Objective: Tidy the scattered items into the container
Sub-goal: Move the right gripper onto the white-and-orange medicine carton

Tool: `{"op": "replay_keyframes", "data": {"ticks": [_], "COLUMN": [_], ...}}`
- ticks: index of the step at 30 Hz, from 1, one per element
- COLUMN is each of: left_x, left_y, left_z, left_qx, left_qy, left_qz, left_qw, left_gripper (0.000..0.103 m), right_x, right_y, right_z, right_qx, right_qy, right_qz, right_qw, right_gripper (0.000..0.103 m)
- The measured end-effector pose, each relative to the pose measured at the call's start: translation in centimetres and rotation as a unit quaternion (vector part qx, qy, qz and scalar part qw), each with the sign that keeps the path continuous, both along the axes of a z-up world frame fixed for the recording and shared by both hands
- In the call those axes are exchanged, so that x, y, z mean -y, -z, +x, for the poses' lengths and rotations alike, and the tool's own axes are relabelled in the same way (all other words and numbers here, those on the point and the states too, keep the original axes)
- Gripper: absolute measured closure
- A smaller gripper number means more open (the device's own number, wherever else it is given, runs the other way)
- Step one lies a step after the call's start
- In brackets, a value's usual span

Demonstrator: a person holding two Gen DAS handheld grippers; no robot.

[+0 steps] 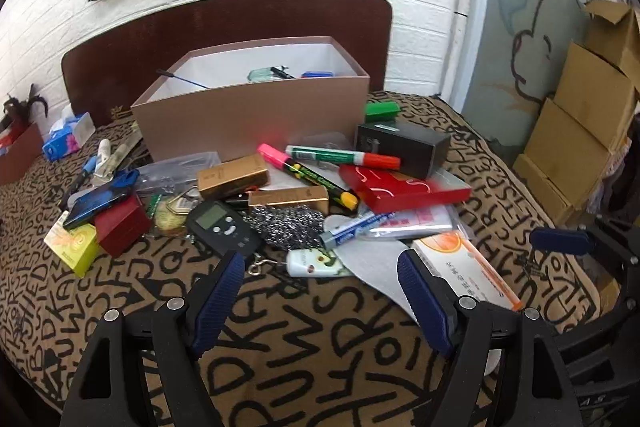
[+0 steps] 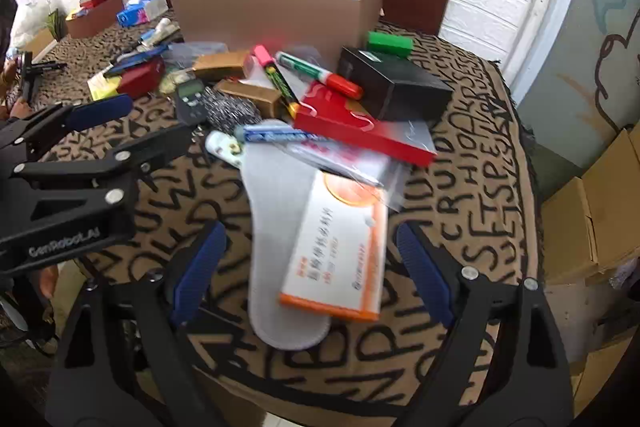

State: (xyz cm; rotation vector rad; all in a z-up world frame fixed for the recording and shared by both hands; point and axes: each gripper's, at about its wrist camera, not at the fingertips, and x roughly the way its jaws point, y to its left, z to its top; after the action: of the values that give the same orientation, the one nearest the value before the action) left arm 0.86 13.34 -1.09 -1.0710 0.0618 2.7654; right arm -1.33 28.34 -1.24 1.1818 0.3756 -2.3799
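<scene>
Both grippers hang wide apart and hold nothing above a table covered with a tan cloth printed with black letters point(image 1: 304, 347). The left gripper point(image 1: 320, 267), with blue ribbed pads on black fingers, hovers over the near edge of the clutter, its opening facing a small white tube with a flower print point(image 1: 310, 263) and a black digital timer with a grey screen point(image 1: 222, 225). The right gripper point(image 2: 308, 247) spreads either side of a white and orange cardboard medicine box point(image 2: 340, 247), which lies on top of a long white felt insole point(image 2: 276, 227); neither finger touches them. The open tan rectangular cardboard container point(image 1: 256, 123) stands at the far middle of the table against a dark brown headboard-shaped panel point(image 1: 224, 27), and a few small things already lie inside it. Just in front of the container the scattered pile spreads: two gold bar-shaped boxes point(image 1: 232, 177), a pink-capped highlighter pen point(image 1: 304, 175), a green and white marker with a red cap point(image 1: 344, 157), a flat red box point(image 1: 404, 189), a black square box point(image 1: 404, 145), a green block point(image 1: 382, 111) to its far side, and a silver metal scouring pad point(image 1: 286, 225). To the left lie a dark red cube box point(image 1: 120, 225), a yellow box point(image 1: 72, 243) and a blue phone point(image 1: 100, 199). Brown cardboard cartons point(image 1: 580, 131) are stacked off to the right.
</scene>
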Motion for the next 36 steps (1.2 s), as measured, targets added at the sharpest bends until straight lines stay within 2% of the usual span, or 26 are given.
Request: {"op": "replay_keyframes", "data": {"ticks": [6,9,15,22,24,26,28,29,33,36], "left_x": [-3.3,-4.4,-5.5,-5.3,-5.6,-5.7,-5.9,-5.9,-5.7,-5.4], "left_y": [1.3,1.9,2.7,3.3,3.4,3.5,3.7,3.8,4.2,4.5], "left_z": [-0.8,-1.5,-1.9,-2.6,-2.6,-2.7,-2.8,-2.8,-3.0,-3.1], "left_qx": [0.01,0.022,0.03,0.045,0.043,0.043,0.045,0.047,0.055,0.065], "left_qy": [0.032,0.043,0.054,0.058,0.061,0.066,0.072,0.077,0.084,0.083], "left_qz": [-0.052,-0.065,-0.082,-0.072,-0.075,-0.075,-0.073,-0.07,-0.06,-0.048], "left_qw": [0.9981,0.9967,0.9947,0.9947,0.9944,0.9941,0.9937,0.9935,0.9931,0.9933], "left_gripper": [0.022,0.022,0.022,0.022,0.022,0.022,0.022,0.023,0.041,0.047], "right_x": [-1.5,-1.2,-1.3,-1.8,-1.8,-1.7,-1.7,-1.7,-1.6,-1.7], "right_y": [1.6,2.6,4.4,4.9,5.0,5.3,5.6,5.7,5.5,5.2], "right_z": [-0.5,-0.1,-0.3,-1.0,-1.2,-1.4,-1.5,-1.4,-1.2,-1.0], "right_qx": [0.031,0.034,0.051,0.067,0.072,0.082,0.091,0.09,0.085,0.077], "right_qy": [0.022,0.038,0.062,0.086,0.089,0.085,0.085,0.085,0.086,0.084], "right_qz": [0.004,0.016,0.03,0.018,0.014,0.002,-0.003,-0.001,-0.002,-0.004], "right_qw": [0.999,0.999,0.996,0.994,0.993,0.993,0.992,0.992,0.993,0.993], "right_gripper": [0.014,0.014,0.014,0.015,0.018,0.034,0.035,0.035,0.035,0.035]}}
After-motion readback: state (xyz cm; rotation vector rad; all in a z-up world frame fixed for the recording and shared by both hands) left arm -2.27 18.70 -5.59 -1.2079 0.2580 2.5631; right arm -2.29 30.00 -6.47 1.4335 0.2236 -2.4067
